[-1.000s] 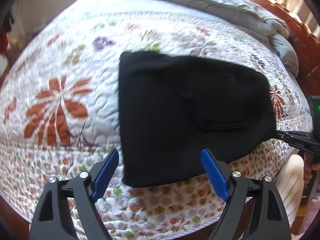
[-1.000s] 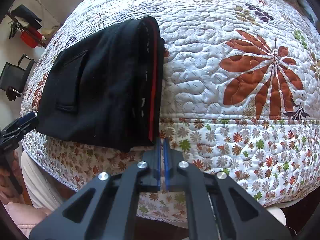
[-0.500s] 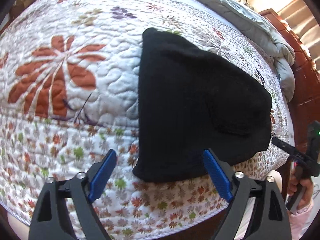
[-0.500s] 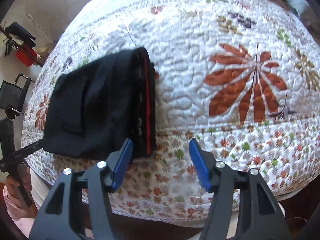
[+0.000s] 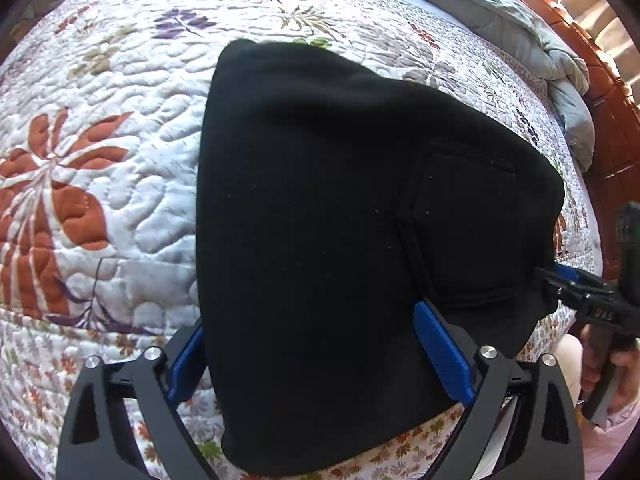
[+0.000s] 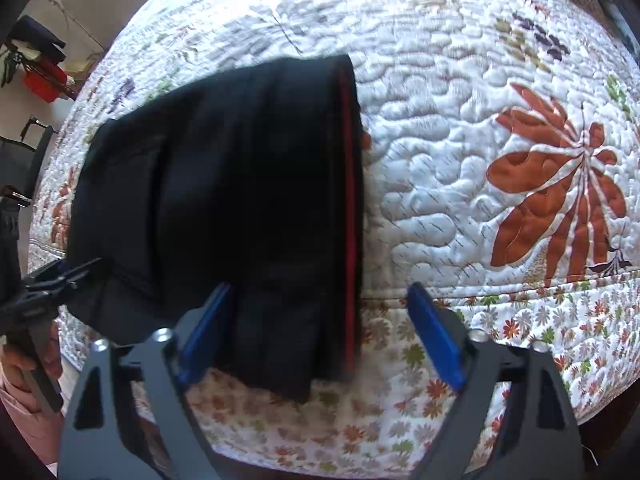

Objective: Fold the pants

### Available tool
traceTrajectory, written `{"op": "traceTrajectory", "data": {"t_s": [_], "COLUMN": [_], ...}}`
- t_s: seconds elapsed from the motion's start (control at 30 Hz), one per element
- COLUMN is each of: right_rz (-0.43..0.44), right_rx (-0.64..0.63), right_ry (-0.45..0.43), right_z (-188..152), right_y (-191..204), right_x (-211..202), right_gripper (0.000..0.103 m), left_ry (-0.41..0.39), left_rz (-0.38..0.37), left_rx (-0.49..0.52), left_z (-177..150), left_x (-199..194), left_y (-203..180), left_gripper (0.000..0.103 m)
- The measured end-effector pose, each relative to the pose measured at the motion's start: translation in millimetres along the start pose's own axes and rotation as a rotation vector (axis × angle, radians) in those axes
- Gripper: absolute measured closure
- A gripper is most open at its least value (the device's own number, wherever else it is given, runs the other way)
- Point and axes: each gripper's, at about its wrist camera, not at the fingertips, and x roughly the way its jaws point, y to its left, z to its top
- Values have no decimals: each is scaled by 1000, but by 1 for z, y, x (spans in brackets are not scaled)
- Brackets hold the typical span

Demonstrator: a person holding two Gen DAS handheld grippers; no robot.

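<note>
Pants: the folded black fabric pants point(image 5: 320, 220) lie flat at the near edge of the bed, with a sewn patch pocket point(image 5: 468, 232) facing up; from the right wrist view the pants point(image 6: 224, 208) show a thin red stripe point(image 6: 352, 216) along the stacked edge.

Bed: a white quilted bedspread with rust-orange leaf prints point(image 5: 100, 152) covers the bed; a grey duvet point(image 5: 520, 36) bunches at the far side by a reddish wooden headboard point(image 5: 608, 92).

Left tongs: the left tongs point(image 5: 320, 348), black with blue pads, are opening wide and straddle the near end of the pants; the left pad is partly hidden behind the cloth, and neither pad visibly presses on it.

Right tongs: the right tongs point(image 6: 320, 336) are opening too, released, with the red-striped edge of the pants between the pads; this view is blurred, so contact is hard to make out.

Cut off: each view catches the other tongs at its side edge only, with part of a hand point(image 5: 616, 368) on the handle; the lower corner of the pants is hidden by the tongs' frames.
</note>
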Motion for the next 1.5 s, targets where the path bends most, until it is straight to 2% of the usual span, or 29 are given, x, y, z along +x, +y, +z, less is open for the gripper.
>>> {"op": "traceTrajectory", "data": {"t_s": [0.1, 0.2, 0.23, 0.47, 0.53, 0.57, 0.6, 0.63, 0.67, 0.7, 0.9, 1.0, 1.1, 1.2, 1.37, 1.5], "right_rz": [67, 120, 121, 62, 64, 65, 60, 61, 85, 162, 247, 303, 324, 349, 330, 296], "right_rx": [41, 64, 62, 63, 52, 24, 8, 3, 5, 17, 29, 26, 8, -15, -67, -105], "right_ry": [45, 75, 79, 63, 56, 34, 20, 9, 1, 3, -34, -51, -73, -106, -174, -236], "right_z": [0, 2, 2, 6, 7, 6, 9, 8, 6, 5, 4, 3, 2, 9, 30, 61], "right_y": [-12, -22, -22, -7, -6, -1, 5, 7, 9, 9, 8, 9, 9, 15, 21, 19], "right_x": [13, 22, 22, 25, 25, 23, 26, 26, 25, 23, 6, -7, -18, -35, -71, -93], "right_gripper": [3, 2, 2, 2, 2, 2, 3, 7, 26, 40, 66, 70, 72, 72, 73, 73], "left_ry": [16, 31, 36, 32, 25, 25, 25, 18, 18, 17, -18, -48, -78, -130, -183, -237], "left_rz": [-4, 5, 21, 62, 39, 19, -9, -7, -6, -3, -23, -59, -65, -113, -141, -142], "left_rx": [25, 35, 36, 6, -6, -16, -26, -33, -32, -33, -47, -49, -31, -24, 5, 30], "left_z": [1, 2, 2, 4, 2, -1, -5, -6, -6, -6, -8, -8, -5, 3, 28, 55], "left_x": [-1, 0, 0, 5, 5, 2, 0, -2, -4, -5, -23, -30, -37, -55, -75, -83], "left_y": [0, -3, -3, -16, -17, -15, -14, -14, -15, -15, -15, -13, -18, -24, -37, -51], "left_gripper": [7, 7, 3, 3, 6, 15, 18, 22, 27, 29, 68, 72, 74, 75, 75, 75]}}
